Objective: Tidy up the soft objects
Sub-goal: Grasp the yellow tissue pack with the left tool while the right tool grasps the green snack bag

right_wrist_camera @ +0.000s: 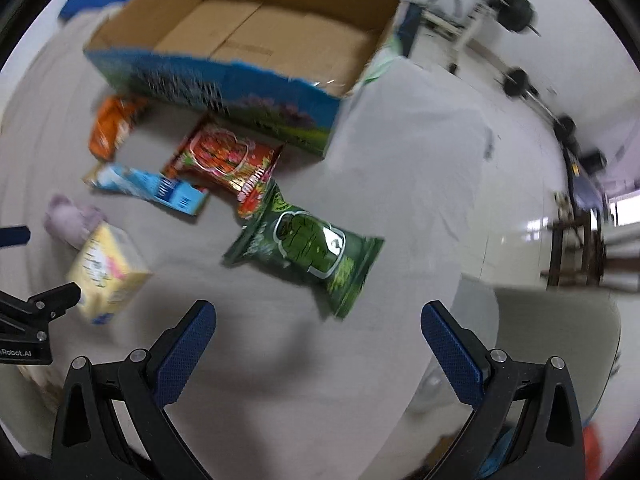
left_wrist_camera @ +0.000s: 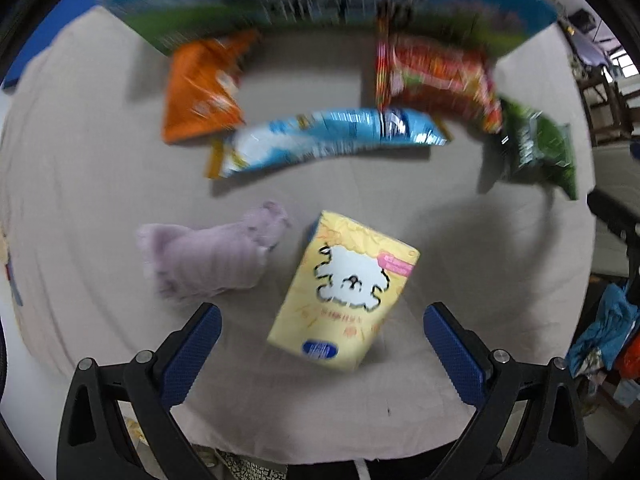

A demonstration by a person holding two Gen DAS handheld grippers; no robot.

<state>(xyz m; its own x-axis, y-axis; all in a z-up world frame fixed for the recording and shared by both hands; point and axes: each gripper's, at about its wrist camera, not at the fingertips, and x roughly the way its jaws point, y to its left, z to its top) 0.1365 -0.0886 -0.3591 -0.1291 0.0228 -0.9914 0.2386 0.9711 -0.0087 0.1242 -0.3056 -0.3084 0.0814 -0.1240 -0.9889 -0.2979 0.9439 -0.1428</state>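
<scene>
Below the left gripper (left_wrist_camera: pixel 322 320), whose jaws stand wide apart and empty, lies a yellow tissue pack (left_wrist_camera: pixel 344 288) printed with a white cartoon dog; its lettering is too blurred to read. Just beside it rests a lilac plush toy (left_wrist_camera: pixel 212 256). The right gripper (right_wrist_camera: pixel 318 320), likewise spread and empty, hovers near a green snack bag (right_wrist_camera: pixel 306 248). Red (right_wrist_camera: pixel 228 162), blue (right_wrist_camera: pixel 152 188) and orange (right_wrist_camera: pixel 110 128) packets lie before an open cardboard box (right_wrist_camera: pixel 248 36) on the beige cloth (right_wrist_camera: pixel 400 184). "Robot.AI" shows on the other tool.
</scene>
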